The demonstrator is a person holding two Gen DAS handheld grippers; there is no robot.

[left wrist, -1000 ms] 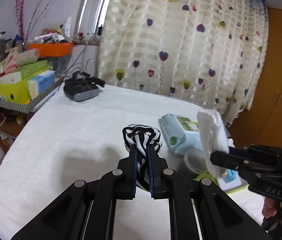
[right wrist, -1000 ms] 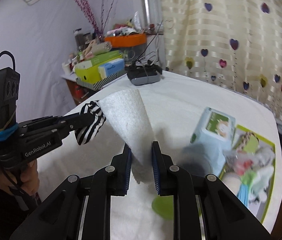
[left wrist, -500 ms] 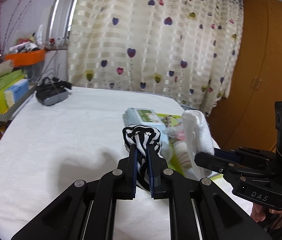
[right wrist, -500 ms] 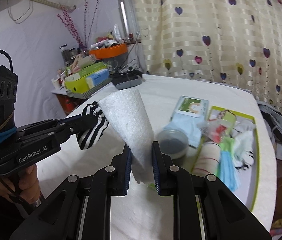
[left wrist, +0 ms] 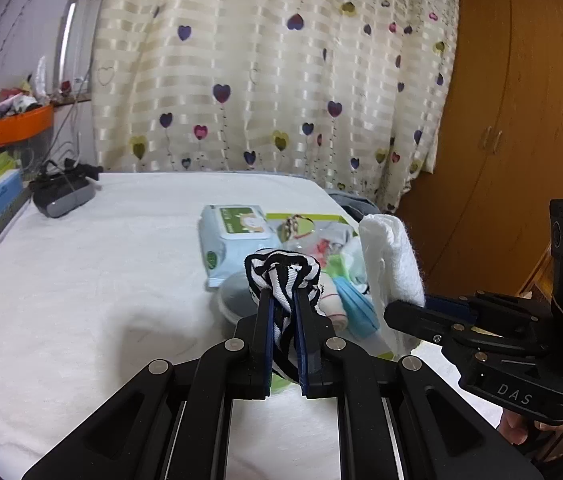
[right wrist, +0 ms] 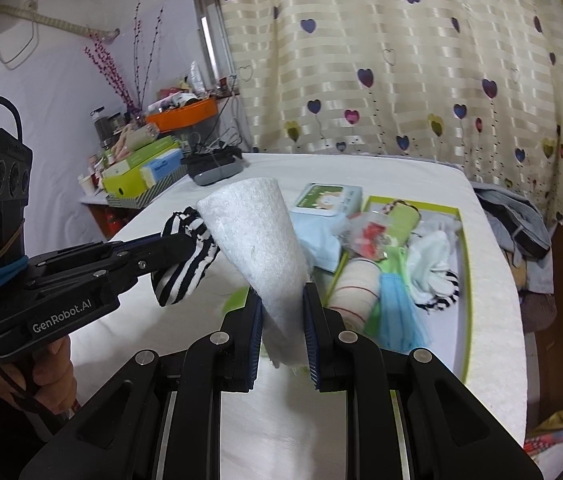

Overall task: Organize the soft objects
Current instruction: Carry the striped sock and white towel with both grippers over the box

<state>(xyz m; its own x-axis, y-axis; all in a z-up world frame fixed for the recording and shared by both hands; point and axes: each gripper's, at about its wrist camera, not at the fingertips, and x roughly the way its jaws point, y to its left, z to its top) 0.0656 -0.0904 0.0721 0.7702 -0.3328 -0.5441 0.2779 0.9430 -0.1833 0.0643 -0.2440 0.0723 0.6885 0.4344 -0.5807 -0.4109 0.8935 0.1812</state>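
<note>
My left gripper is shut on a black-and-white striped sock, held in the air above the white bed. The same striped sock shows at the left of the right wrist view, in the left gripper. My right gripper is shut on a folded white towel that sticks up between its fingers. In the left wrist view the white towel hangs from the right gripper at the right. Below both lies a green-rimmed tray with several soft items.
A pack of wet wipes lies beside the tray, and a round lidded tub sits just beyond my left fingers. A VR headset rests at the bed's far left. Boxes and an orange bin crowd a side shelf. Curtain and wooden wardrobe stand behind.
Both grippers have swung right across the bed, each keeping its grip. The tray and wipes now lie straight ahead, and the shelf has slid off toward the left edge.
</note>
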